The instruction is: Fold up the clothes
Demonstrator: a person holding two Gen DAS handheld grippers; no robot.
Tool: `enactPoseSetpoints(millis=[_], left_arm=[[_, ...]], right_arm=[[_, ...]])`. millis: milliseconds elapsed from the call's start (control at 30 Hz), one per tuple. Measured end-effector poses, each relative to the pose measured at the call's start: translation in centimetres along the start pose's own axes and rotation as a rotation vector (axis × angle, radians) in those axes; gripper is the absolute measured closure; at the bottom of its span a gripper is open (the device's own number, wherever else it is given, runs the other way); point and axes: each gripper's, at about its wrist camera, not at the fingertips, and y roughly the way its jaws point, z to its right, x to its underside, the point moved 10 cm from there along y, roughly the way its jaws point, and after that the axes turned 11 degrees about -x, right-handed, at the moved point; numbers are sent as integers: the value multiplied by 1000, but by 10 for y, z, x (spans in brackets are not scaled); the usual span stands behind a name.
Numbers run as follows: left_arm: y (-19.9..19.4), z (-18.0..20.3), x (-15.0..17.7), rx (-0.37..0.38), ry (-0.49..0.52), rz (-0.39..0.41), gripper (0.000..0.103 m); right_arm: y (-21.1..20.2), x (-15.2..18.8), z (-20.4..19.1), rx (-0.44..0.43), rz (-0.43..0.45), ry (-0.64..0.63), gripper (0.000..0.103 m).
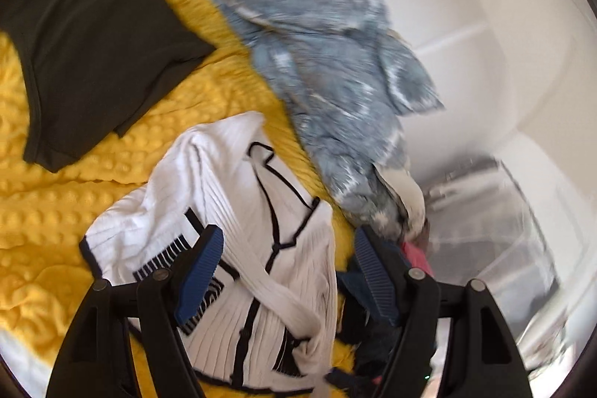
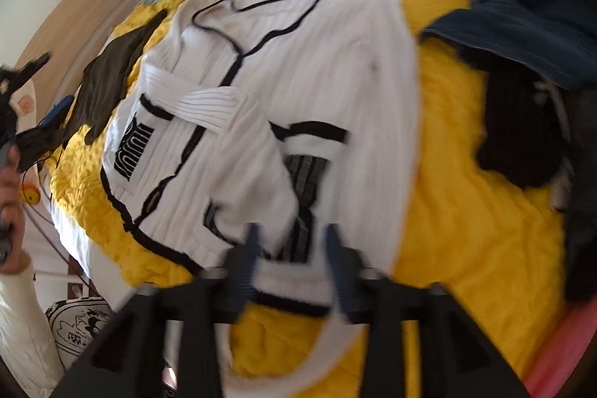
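The right claw [image 2: 291,260] is hanging just over the bottom hem of the white cardigan [image 2: 261,92]. Its jaws are standing apart with the hem between them, but I cannot tell if they are touching the cloth, because the picture is blurred there. The left claw [image 1: 287,271] is also spread wide, and it is hovering above the same cardigan from the other side, gripping nothing.

The cardigan is lying flat on the yellow bedspread [image 2: 466,211], with its sleeves crossed over the front. Its long axis is running away from the right claw, hem near and collar far. So I judge that the right hand is the nearer one for taking the hem and carrying it toward the collar.

Further away, a dark olive garment [image 1: 93,43] is resting on the bedspread, apart from the cardigan, and it looks already folded. A heap of blue-white patterned cloth [image 1: 317,62] is lying along the far edge of the bed. Beside the cardigan, a navy garment [image 2: 530,17] is waiting in a dark pile.

The bedspread is bumpy and soft, so cloth may drag on it. Behind the bed a pale wall [image 1: 466,6] is showing.
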Motion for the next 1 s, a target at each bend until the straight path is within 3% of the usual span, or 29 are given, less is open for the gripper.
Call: enactPoseSetpoints(millis=[133, 233, 300, 367, 467, 567, 767, 867, 1000], left_arm=[[-25, 11, 16, 5, 67, 46, 28], [-37, 17, 21, 12, 100, 80, 27], [-40, 20, 25, 14, 120, 81, 27], [-40, 22, 29, 21, 128, 69, 27], [-40, 24, 33, 29, 136, 57, 27], [-42, 30, 38, 42, 161, 45, 27], [-42, 50, 61, -56, 368, 49, 27], [-36, 59, 78, -79, 467, 22, 27], [-34, 63, 86, -63, 484, 0, 27]], right_arm=[[-32, 20, -17, -8, 60, -56, 55], [-38, 50, -59, -65, 54, -175, 55], [-31, 70, -81, -49, 44, -255, 55], [-25, 90, -94, 25, 58, -339, 55], [-16, 112, -113, 203, 110, -529, 55], [-3, 125, -136, 259, 112, -691, 55], [15, 126, -141, 92, 29, -610, 55], [19, 120, -139, 71, 23, -573, 55], [36, 120, -137, 105, -16, -576, 58]])
